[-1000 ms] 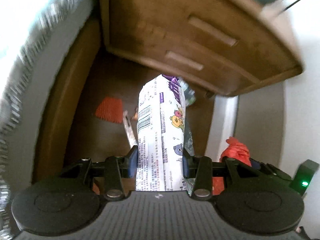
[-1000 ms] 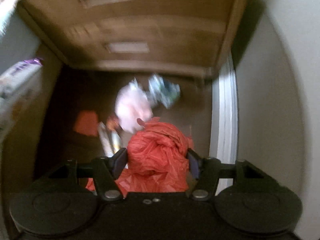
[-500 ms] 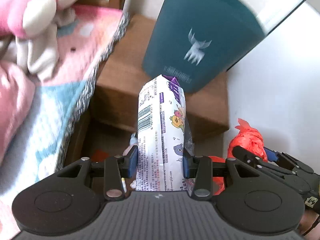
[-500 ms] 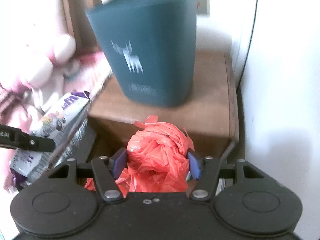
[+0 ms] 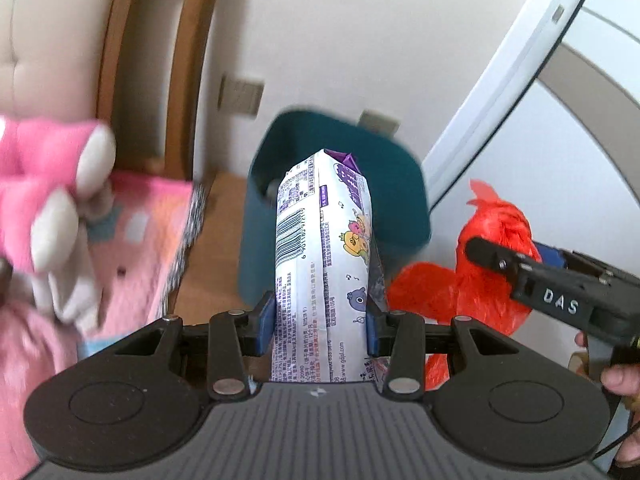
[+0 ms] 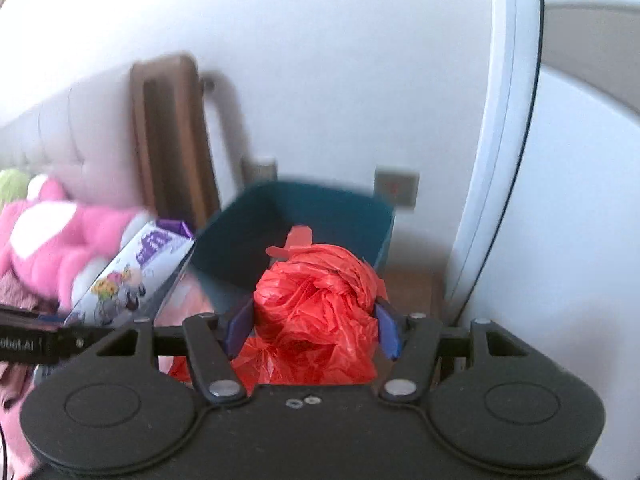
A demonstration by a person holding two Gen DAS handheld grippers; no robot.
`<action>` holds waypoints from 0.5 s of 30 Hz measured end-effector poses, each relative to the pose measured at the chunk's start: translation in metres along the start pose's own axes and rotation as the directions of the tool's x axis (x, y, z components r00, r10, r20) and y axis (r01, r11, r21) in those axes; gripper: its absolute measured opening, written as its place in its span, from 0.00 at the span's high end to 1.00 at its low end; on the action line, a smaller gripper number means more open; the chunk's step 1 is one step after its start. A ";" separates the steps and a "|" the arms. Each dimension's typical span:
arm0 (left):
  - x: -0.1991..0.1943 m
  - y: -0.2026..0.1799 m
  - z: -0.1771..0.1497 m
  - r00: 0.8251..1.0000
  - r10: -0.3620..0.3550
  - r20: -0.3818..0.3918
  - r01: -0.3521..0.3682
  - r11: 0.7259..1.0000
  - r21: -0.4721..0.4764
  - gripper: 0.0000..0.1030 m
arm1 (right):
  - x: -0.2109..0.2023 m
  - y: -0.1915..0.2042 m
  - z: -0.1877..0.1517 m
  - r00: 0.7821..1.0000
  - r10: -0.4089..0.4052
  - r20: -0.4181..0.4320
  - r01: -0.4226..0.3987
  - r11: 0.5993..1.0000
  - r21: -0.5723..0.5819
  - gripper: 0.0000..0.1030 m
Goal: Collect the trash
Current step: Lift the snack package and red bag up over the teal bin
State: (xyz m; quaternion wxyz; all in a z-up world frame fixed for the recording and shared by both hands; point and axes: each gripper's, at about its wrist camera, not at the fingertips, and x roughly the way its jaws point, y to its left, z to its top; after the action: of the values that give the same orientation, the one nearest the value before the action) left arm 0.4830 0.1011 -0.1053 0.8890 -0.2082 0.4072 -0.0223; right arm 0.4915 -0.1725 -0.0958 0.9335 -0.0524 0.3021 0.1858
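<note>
We see the left gripper [image 5: 320,326] clamped on a snack packet [image 5: 322,264] and the right gripper [image 6: 314,330] clamped on a red bag [image 6: 316,312], a teal bin [image 6: 296,220] just ahead of both

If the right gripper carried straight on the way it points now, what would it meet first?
Most likely the teal bin: its open mouth lies just ahead of the right gripper, beyond the red plastic bag it holds. Depth is unclear.

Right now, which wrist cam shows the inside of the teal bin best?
Right wrist: the teal bin shows its open mouth and inner walls beyond the red plastic bag. Left wrist shows mostly its outside, with the snack packet blocking the middle.
</note>
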 end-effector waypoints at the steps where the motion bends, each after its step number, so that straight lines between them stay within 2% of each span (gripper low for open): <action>1: 0.001 -0.003 0.010 1.000 0.000 0.010 0.000 1.000 0.010 0.59 | 0.003 -0.002 0.010 1.000 -0.007 0.012 0.007 1.000 -0.006 0.40; 9: 0.025 -0.019 0.081 0.996 0.054 0.069 -0.058 0.996 0.066 0.59 | 0.048 -0.012 0.078 0.991 -0.102 0.088 0.106 0.993 -0.041 0.40; 15: 0.058 -0.022 0.115 0.990 0.090 0.106 -0.100 0.990 0.096 0.59 | 0.087 -0.011 0.097 0.978 -0.184 0.102 0.192 0.979 -0.072 0.40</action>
State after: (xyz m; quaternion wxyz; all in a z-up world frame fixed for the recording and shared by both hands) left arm 0.6090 0.1091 -0.0709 0.9179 -0.1442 0.3694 0.0103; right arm 0.6129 -0.1348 -0.0680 0.9573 -0.1098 0.2433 0.1111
